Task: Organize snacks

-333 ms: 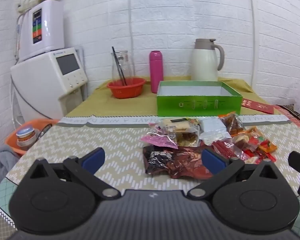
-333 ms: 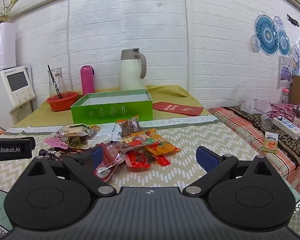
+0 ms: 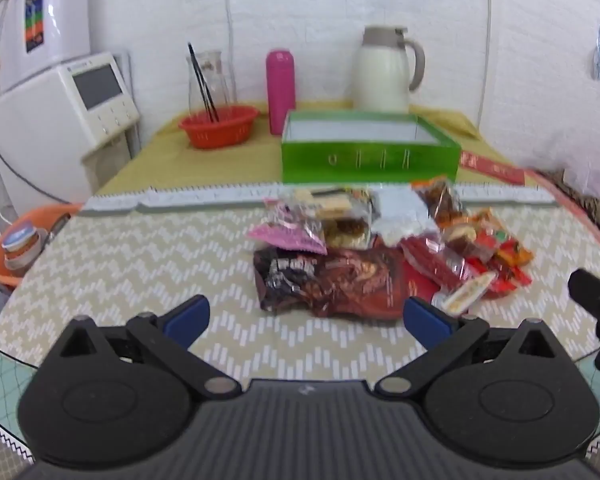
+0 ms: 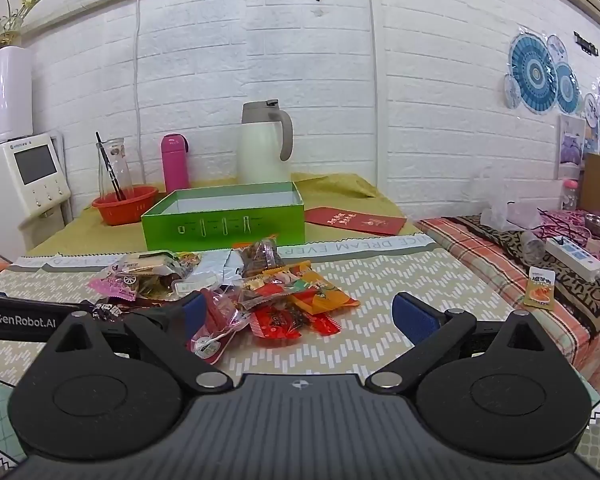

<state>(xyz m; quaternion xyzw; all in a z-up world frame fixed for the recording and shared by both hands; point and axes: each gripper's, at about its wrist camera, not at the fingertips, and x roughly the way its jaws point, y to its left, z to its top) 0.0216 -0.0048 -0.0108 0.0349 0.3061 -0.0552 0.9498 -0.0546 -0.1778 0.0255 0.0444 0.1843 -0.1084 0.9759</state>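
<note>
A pile of wrapped snacks (image 3: pixel 384 240) lies on the patterned table; it also shows in the right wrist view (image 4: pixel 236 288). A dark brown packet (image 3: pixel 332 284) lies at its near edge. Behind the pile stands an open green box (image 3: pixel 370 154), empty inside, also in the right wrist view (image 4: pixel 224 222). My left gripper (image 3: pixel 306 322) is open and empty, just short of the brown packet. My right gripper (image 4: pixel 298 314) is open and empty, with red and orange packets (image 4: pixel 300 304) between and beyond its fingers.
A red bowl (image 3: pixel 218 130), glass jar with sticks (image 3: pixel 210 80), pink flask (image 3: pixel 280 90) and white jug (image 3: pixel 384 70) stand behind the box. A white appliance (image 3: pixel 60 120) stands left. A red envelope (image 4: pixel 354 220) lies right of the box. A cluttered bed (image 4: pixel 540 248) lies right.
The left gripper has risen and tilted a little toward the pile, with motion blur. The right gripper has barely moved. Both stay open.
</note>
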